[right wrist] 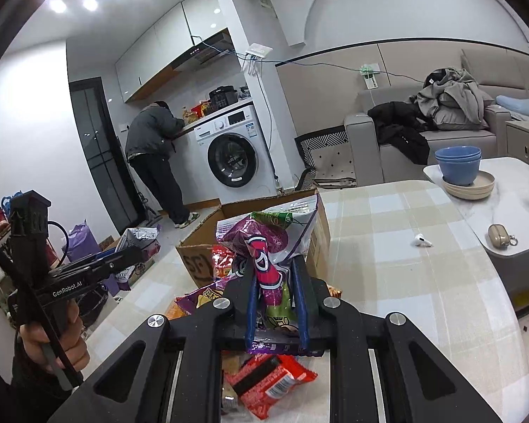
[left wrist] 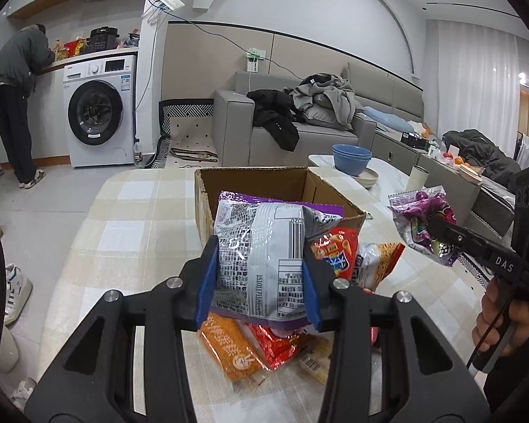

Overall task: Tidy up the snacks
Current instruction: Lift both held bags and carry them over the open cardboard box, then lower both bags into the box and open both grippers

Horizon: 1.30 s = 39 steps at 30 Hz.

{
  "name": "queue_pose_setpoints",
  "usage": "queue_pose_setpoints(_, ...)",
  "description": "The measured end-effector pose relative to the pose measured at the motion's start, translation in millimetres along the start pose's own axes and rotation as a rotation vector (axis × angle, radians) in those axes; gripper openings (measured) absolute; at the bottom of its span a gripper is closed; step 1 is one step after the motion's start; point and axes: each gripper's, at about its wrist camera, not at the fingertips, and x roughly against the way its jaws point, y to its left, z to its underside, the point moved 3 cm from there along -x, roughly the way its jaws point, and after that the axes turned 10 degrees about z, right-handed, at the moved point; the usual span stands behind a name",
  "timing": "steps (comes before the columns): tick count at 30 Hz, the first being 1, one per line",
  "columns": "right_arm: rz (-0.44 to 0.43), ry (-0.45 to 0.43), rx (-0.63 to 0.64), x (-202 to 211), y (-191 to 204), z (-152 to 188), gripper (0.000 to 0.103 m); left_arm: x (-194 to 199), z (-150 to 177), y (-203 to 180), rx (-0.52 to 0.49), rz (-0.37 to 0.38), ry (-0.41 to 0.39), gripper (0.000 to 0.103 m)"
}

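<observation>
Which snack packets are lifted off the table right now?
Two: the silver-backed bag clamped in the left gripper, and the purple packet in the right gripper; the rest lie loose.

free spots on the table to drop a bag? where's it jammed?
Bare checked tablecloth left of the cardboard box, and a wide patch between box and earbud. Crowded: the snack pile under both grippers; bowls fill the marble table's corner.

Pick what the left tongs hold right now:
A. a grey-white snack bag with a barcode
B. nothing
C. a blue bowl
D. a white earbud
A: in the left wrist view the left tongs pinch the grey-white snack bag between their blue pads, above the box.
</observation>
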Motion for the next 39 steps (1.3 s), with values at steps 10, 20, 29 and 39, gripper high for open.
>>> queue_pose_setpoints(10,0.009,-0.003,0.014,-25.3,5.7,-15.7,0.018,-28.0,-24.9,8.3,0.020,-0.002,0.004,0.038)
queue_pose_setpoints(20,0.008,0.014,0.019,-48.8,9.2,-26.6,0.018,-60.1,-44.7,13.5,0.029,-0.008,0.019,0.038)
queue_pose_setpoints(29,0.004,0.042,0.035,-70.9,12.3,-31.7,0.018,-92.0,-56.3,17.4,0.017,-0.022,0.042,0.039)
queue_pose_setpoints(39,0.013,0.070,0.046,-95.7,14.9,-36.8,0.018,-129.4,-66.7,24.4,0.009,-0.037,0.073,0.039)
